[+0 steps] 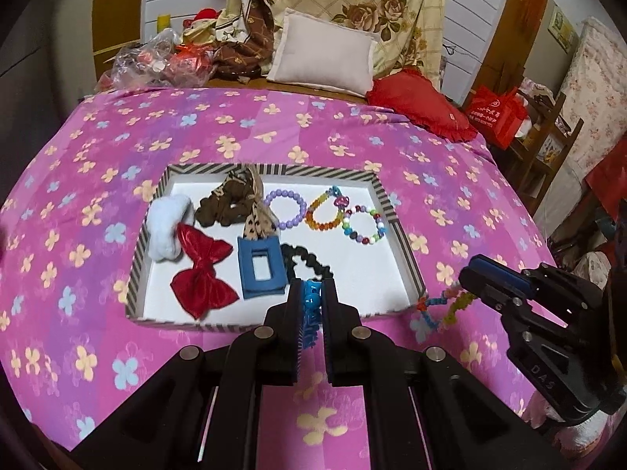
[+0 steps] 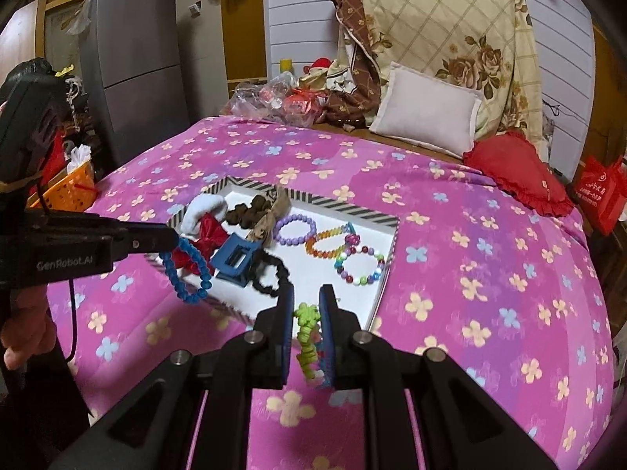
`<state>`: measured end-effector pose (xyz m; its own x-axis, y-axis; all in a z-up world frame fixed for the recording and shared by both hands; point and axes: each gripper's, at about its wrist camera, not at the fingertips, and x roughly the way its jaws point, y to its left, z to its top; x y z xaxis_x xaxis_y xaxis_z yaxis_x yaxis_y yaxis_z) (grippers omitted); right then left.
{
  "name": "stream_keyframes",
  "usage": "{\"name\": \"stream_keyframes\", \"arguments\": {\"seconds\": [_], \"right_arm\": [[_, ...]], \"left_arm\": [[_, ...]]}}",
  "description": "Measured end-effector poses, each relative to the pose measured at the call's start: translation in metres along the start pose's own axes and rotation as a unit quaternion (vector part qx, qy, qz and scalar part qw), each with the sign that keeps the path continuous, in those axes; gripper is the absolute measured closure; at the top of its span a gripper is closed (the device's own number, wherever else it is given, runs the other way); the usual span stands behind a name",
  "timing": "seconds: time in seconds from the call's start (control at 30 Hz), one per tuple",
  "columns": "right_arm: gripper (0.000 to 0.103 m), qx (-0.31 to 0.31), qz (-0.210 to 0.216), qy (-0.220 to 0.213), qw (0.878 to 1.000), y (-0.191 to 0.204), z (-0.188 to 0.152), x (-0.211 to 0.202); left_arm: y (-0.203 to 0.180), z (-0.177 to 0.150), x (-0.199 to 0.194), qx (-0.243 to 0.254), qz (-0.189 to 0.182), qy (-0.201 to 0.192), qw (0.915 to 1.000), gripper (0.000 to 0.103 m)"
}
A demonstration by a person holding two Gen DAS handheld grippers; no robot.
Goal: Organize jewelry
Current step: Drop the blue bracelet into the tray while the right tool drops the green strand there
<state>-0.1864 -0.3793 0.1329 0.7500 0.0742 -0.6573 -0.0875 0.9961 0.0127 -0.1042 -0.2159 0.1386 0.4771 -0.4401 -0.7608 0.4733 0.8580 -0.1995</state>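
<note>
In our left wrist view the left gripper point(image 1: 312, 305) is closed on a blue bead bracelet point(image 1: 310, 315), but its fingers hide almost all of it and we see only a bright strip between the pads; the right wrist view shows the same bracelet point(image 2: 187, 274) whole, a loop hanging from the gripper tip point(image 2: 172, 239) over the near left corner of the striped tray point(image 2: 345, 208). Likewise, the right gripper point(image 2: 307, 315) is clamped on a green twisty bracelet point(image 2: 307, 337), of which we get only a squeezed length between the pads there, while the left view shows it as a multicoloured loop point(image 1: 444, 305) dangling from the right gripper point(image 1: 470, 278) just outside the tray's near right corner point(image 1: 411, 270), above the pink flowered bedspread point(image 1: 352, 129). We cannot tell whether that loop touches the bedspread. Inside the tray lie a white scrunchie point(image 1: 166, 231), a red bow point(image 1: 202, 274), a blue rectangular claw clip point(image 1: 259, 266), a brown scrunchie point(image 1: 225, 203) with a leopard ribbon, a black scrunchie point(image 1: 303, 262) partly behind the left gripper, and three bead bracelets in a row: purple point(image 1: 285, 209), orange point(image 1: 323, 215) and a mixed-colour one point(image 1: 362, 225). The right view alone shows a grey fridge point(image 2: 133, 62), an orange basket point(image 2: 66, 188) and the person's left hand point(image 2: 23, 337), cut off at the frame edge.
</note>
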Motion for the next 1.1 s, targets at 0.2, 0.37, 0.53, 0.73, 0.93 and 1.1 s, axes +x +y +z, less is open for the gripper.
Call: {"name": "stream_keyframes", "arguments": {"seconds": [0.2,0.37,0.53,0.73,0.93,1.1], "right_arm": [[0.09,0.021,0.025,-0.001,0.999,-0.007,0.016,0.019],[0.09,0.041,0.041,0.028,0.998,-0.016,0.016,0.058],[0.09,0.045,0.008,0.073,0.996,-0.037,0.009,0.102],[0.09,0.044,-0.02,0.079,0.996,-0.057,0.011,0.123],[0.063,0.114,0.001,0.053,0.992,-0.078,0.005,0.112],[0.06,0.143,0.022,0.031,0.989,-0.086,-0.004,0.09]], "left_arm": [[-0.004,0.012,0.009,-0.003,0.003,0.0,1.0,0.093],[-0.007,0.017,0.019,-0.006,0.003,0.007,0.9999,0.093],[-0.014,0.02,0.029,-0.007,-0.004,0.017,0.9998,0.093],[-0.027,0.021,0.045,-0.019,-0.027,0.033,0.9989,0.093],[-0.02,0.014,0.071,-0.059,-0.059,0.068,0.9942,0.093],[-0.008,-0.005,0.104,-0.077,-0.045,0.104,0.9905,0.093]]}}
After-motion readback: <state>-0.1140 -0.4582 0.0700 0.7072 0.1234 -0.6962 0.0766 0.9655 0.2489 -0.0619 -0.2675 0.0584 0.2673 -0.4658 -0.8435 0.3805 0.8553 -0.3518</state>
